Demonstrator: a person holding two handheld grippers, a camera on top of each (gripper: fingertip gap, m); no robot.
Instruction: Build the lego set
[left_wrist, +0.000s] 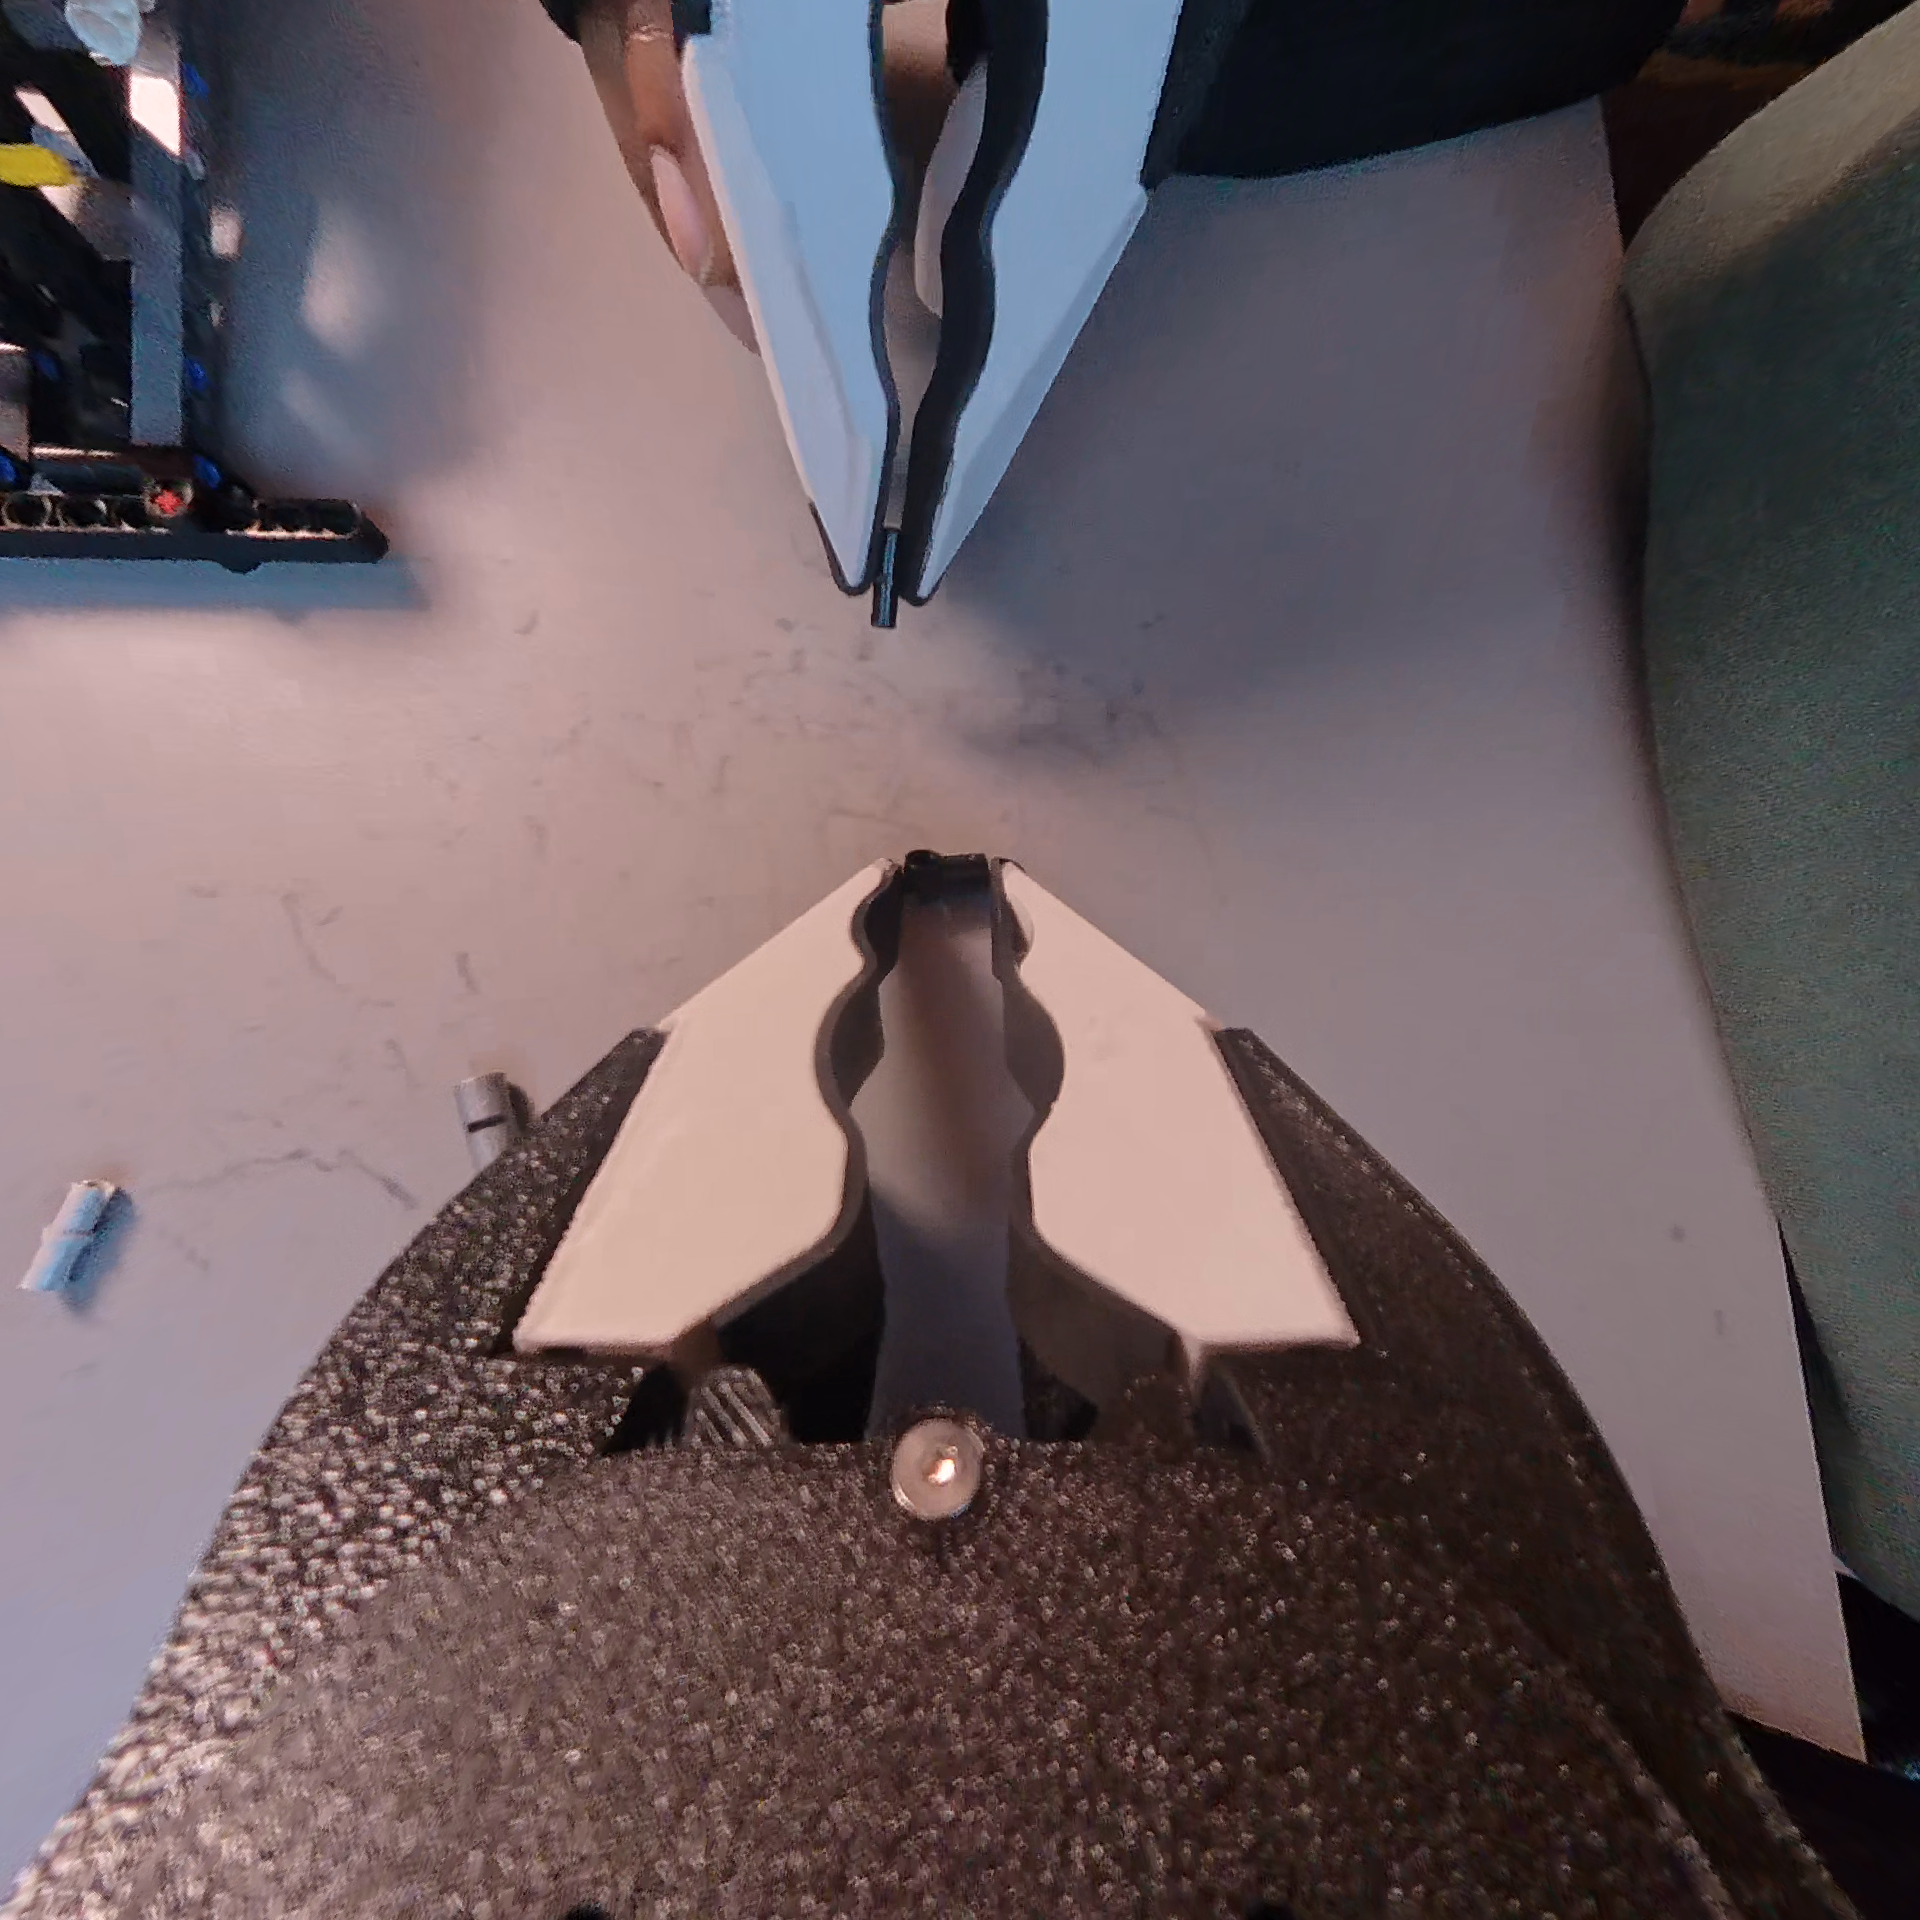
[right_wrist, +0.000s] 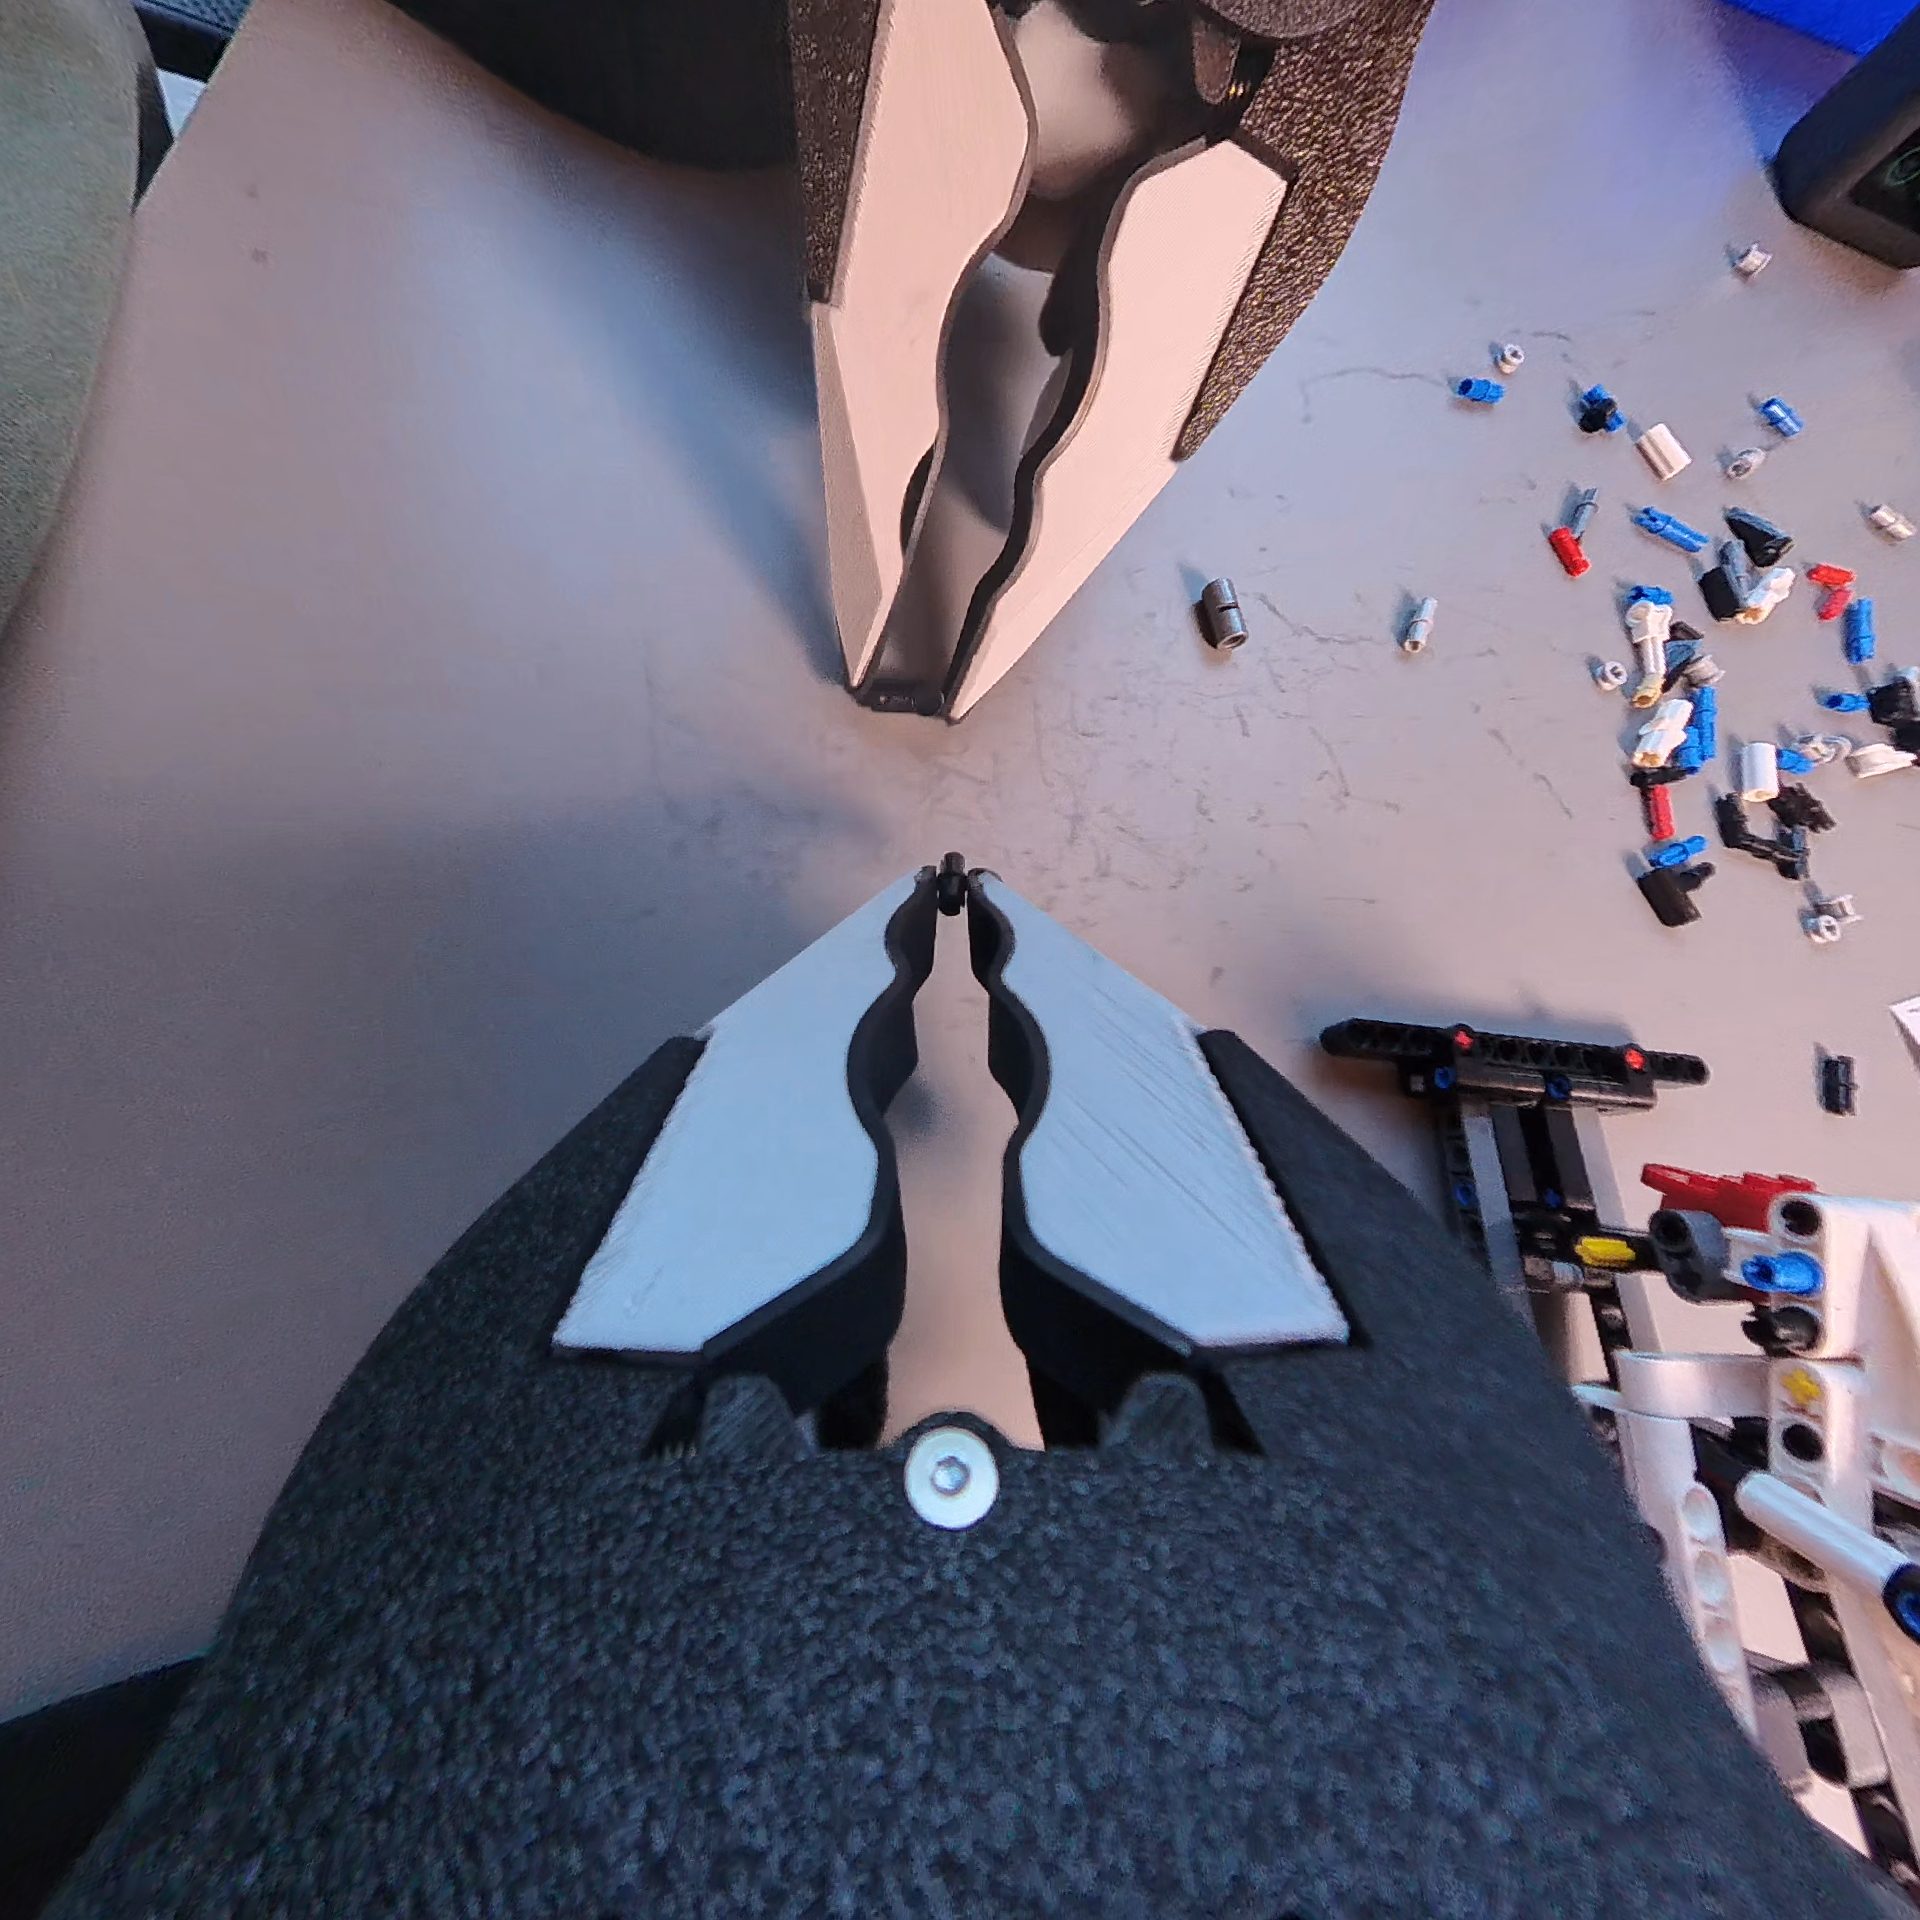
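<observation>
Both grippers are held tip to tip above the pale, scuffed surface (right_wrist: 436, 644), apart, with a clear gap of bare surface between the tips.

Left gripper (left_wrist: 943, 868): fingers (left_wrist: 748, 1164) drawn narrow and clamped on a small black piece (left_wrist: 943, 871) set crosswise at the very tips. From the right wrist view the same piece reads as a short dark bar (right_wrist: 902, 694) spanning the two tips.

Right gripper (right_wrist: 950, 881): fingers (right_wrist: 1132, 1153) nearly together, pinching a thin black pin (right_wrist: 950, 878) that stands out past the tips. From the left wrist view the pin (left_wrist: 884, 597) points toward the left gripper's piece; the two parts are not touching. A person's fingertip (left_wrist: 681, 197) shows beside that gripper's body.

On the surface, nearest the right gripper: the partly built lego set (right_wrist: 1766, 1382), white beams with red, yellow and blue connectors, extended by a black frame whose long black holed beam (right_wrist: 1507, 1060) lies across its far end. A small black part (right_wrist: 1837, 1084) lies just beside that beam's end.

Farther out, a lone dark grey sleeve (right_wrist: 1224, 613) and a light grey connector (right_wrist: 1418, 623) lie apart from each other. Beyond them, a loose scatter of small blue, red, black and white pieces (right_wrist: 1714, 675).

Far corner: a dark boxy object (right_wrist: 1860, 166), only partly in view. A grey-green cushioned edge (left_wrist: 1787, 831) borders the surface on the other side.
</observation>
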